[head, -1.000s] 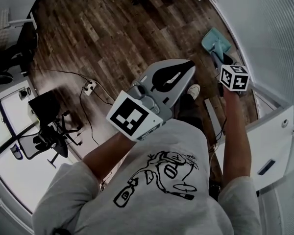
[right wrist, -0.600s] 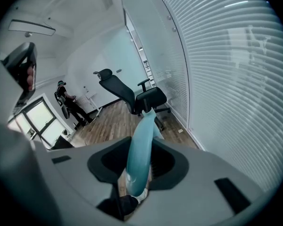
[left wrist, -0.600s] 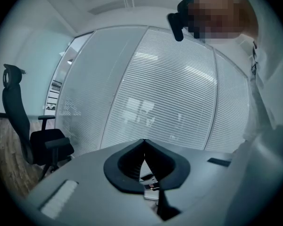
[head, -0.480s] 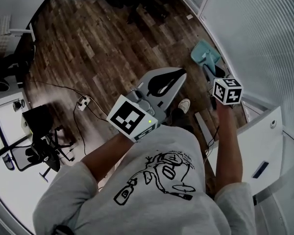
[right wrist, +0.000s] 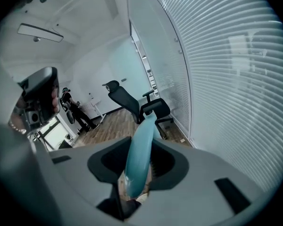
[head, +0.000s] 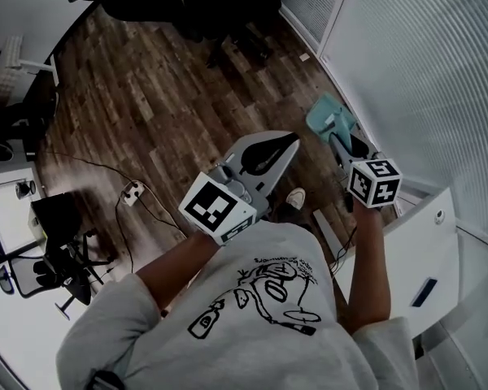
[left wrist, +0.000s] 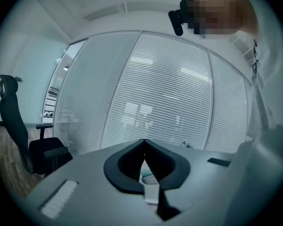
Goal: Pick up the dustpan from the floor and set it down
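— Right gripper [right wrist: 137,175] is clamping the teal dustpan [right wrist: 140,145] by its handle, holding it up off the wood-plank floor [head: 171,88].
— And the left gripper [left wrist: 144,145]?
— Its jaws are touching at the tips, gripping nothing.
— Any writing?
— Only black-and-white square markers are showing, on each marker cube [head: 375,182] (the shirt print is too small to read). White blinds [head: 423,55] are covering the glass wall just beside the dustpan.
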`<state>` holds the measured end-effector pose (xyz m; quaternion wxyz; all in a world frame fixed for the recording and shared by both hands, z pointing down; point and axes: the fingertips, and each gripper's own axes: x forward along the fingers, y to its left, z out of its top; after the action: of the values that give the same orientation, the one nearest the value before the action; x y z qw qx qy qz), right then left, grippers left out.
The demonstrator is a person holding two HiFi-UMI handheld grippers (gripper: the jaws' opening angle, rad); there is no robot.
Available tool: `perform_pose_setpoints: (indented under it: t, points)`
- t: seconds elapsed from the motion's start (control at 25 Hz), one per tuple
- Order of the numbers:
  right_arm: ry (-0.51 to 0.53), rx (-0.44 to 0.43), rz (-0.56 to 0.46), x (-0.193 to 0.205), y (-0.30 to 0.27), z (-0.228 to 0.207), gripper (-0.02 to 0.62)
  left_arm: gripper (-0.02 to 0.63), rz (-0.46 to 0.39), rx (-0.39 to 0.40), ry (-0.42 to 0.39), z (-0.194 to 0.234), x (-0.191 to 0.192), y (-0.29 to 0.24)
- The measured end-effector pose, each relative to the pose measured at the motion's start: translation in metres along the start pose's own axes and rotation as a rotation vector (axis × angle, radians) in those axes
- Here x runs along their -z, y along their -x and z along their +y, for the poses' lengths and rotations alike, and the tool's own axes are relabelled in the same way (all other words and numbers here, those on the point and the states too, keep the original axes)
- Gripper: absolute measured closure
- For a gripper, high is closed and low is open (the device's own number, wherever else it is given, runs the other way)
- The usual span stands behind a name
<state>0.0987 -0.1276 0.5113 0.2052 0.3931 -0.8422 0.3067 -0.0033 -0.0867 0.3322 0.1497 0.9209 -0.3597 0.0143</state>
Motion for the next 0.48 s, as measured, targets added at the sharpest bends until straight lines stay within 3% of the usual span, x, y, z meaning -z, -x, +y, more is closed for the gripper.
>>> perform_pose_setpoints:
  t: [0.48]
  points:
    - [0.025, 0.022, -0.065, -0.055, 0.066, 0.028, 0.495, 0.604, -0.033, -0.005, -0.026, -0.001, -0.025, -0.001]
